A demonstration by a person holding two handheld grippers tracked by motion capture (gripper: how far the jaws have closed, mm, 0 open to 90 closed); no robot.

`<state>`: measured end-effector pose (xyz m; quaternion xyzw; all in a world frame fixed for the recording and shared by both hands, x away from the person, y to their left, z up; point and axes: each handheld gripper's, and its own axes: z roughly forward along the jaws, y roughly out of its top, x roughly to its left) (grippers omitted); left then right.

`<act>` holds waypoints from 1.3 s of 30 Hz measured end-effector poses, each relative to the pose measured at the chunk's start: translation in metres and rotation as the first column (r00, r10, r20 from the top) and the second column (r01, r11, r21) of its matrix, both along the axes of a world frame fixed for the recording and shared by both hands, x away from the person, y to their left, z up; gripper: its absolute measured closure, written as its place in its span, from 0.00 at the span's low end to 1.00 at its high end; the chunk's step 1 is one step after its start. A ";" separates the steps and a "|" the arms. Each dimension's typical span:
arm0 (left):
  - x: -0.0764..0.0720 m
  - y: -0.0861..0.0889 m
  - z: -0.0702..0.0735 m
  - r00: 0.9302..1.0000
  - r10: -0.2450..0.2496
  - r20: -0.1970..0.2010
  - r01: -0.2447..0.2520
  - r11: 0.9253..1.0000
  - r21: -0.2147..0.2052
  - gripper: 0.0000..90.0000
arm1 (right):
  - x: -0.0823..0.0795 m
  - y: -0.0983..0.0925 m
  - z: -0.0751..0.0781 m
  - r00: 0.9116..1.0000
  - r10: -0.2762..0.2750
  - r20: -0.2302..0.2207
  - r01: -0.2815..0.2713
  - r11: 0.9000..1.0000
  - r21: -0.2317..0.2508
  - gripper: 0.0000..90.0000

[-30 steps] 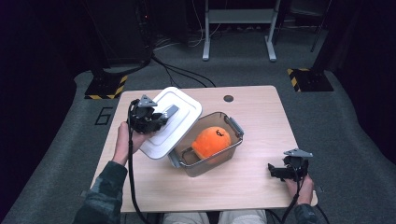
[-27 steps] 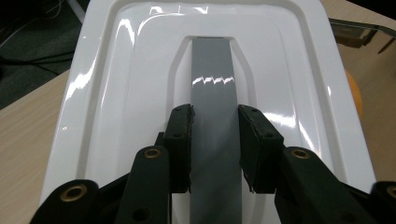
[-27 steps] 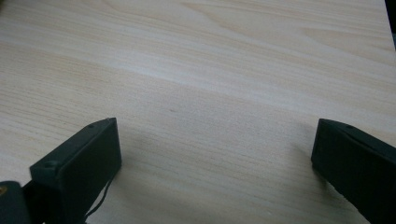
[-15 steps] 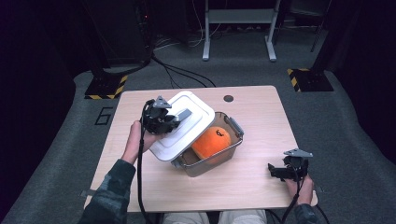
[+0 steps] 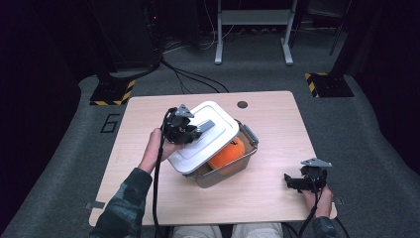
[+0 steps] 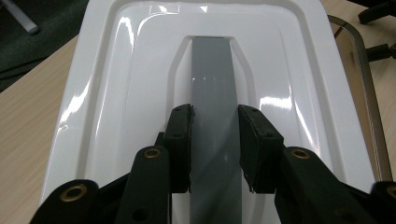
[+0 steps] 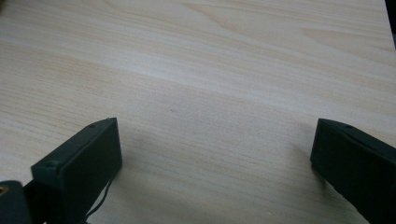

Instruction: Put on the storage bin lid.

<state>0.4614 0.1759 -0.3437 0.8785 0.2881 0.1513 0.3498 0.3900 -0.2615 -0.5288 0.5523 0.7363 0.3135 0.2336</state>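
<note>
Gripping the grey handle [image 6: 212, 93] of the white lid [image 5: 203, 136], the left gripper [image 5: 198, 130] has both pads [image 6: 180, 140] pressed on the handle's sides; that shows plainly in the left gripper view. Lid is held tilted over the clear box [image 5: 233, 168], covering its left and far part, near-left corner of the lid sticking out past the box wall toward the person. Can't tell if the lid's underside touches the box rim. Compared with a second ago the lid has moved right and toward the box: back then it sat left of the box with the orange ball fully exposed, now it overlaps most of the opening. Orange ball [image 5: 229, 152] sits inside the box, right half showing past the lid edge. Box stands mid-table [image 5: 277, 119], a grey latch [image 5: 248, 134] flipped out on its far-right side. In the left gripper view the box's metal-looking rim [image 6: 364, 93] runs along the right of the lid.

Right gripper [image 5: 297, 182] rests at the near-right table corner, well apart from the box, jaws wide apart with nothing between them; the right gripper view has bare wood between the two pads [image 7: 84, 158]. It sits at the same spot as a second ago. Small dark hole [image 5: 242, 104] in the table beyond the box.
</note>
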 end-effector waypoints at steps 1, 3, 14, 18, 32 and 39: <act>0.000 -0.002 -0.001 1.000 -0.008 0.001 0.008 1.000 -0.001 0.74 | 0.000 0.000 0.000 1.000 0.000 0.000 0.000 1.000 0.000 0.01; 0.002 -0.005 -0.002 1.000 -0.016 -0.002 0.016 1.000 -0.005 0.74 | 0.000 0.000 0.000 1.000 0.000 0.000 0.000 1.000 0.000 0.01; 0.005 -0.021 -0.009 0.997 -0.074 -0.017 0.074 0.997 -0.005 0.74 | 0.000 0.000 0.000 1.000 0.001 0.000 -0.001 1.000 0.000 0.01; 0.006 -0.027 -0.012 0.995 -0.096 -0.031 0.095 0.995 -0.004 0.74 | 0.000 0.000 0.000 1.000 0.001 0.000 -0.001 1.000 0.000 0.01; 0.011 -0.043 -0.022 0.983 -0.166 -0.077 0.167 0.986 0.006 0.74 | 0.000 0.000 0.000 1.000 0.002 0.001 -0.002 1.000 0.000 0.01; 0.012 -0.048 -0.026 0.979 -0.182 -0.094 0.184 0.983 0.018 0.73 | 0.000 0.000 0.000 1.000 0.002 0.001 -0.002 1.000 0.000 0.01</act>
